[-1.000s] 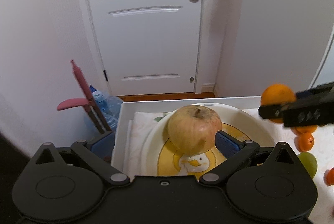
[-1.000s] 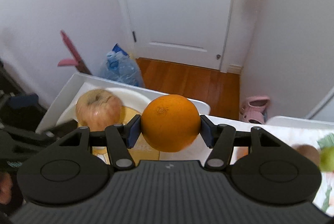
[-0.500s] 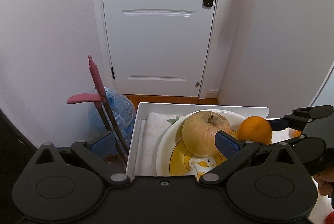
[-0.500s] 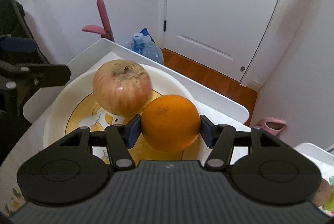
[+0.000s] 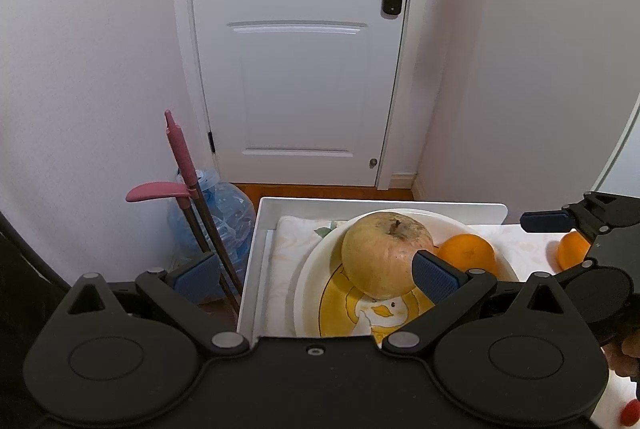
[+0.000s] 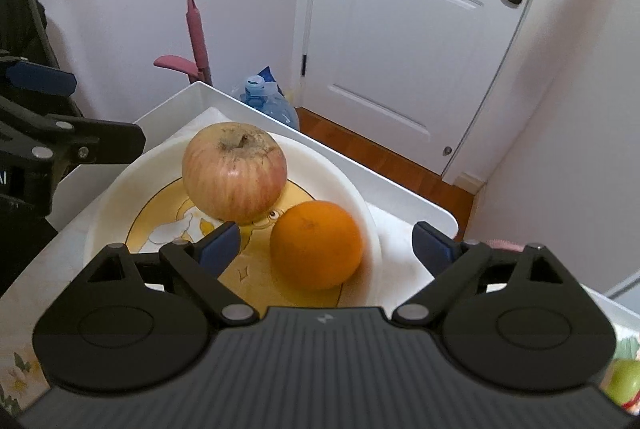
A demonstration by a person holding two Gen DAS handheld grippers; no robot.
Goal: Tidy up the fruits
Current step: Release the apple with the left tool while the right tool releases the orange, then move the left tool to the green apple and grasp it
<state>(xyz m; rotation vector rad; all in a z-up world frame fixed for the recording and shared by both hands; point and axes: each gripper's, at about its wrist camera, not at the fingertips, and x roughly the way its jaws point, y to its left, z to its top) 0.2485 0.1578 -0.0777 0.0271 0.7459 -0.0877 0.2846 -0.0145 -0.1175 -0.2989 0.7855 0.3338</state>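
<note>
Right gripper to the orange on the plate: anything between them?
Nothing visible. The right gripper is open, with the orange sitting free between its fingers on the plate. The apple sits on the far left side, behind the left finger, not in the gap. The left gripper is open, off to the left.

Apple (image 6: 235, 171) and orange (image 6: 316, 244) side by side in the plate (image 6: 362, 207), water jug (image 6: 267, 103) behind

Both tongs (image 5: 316, 275) (image 6: 326, 243) — spread wide
</note>
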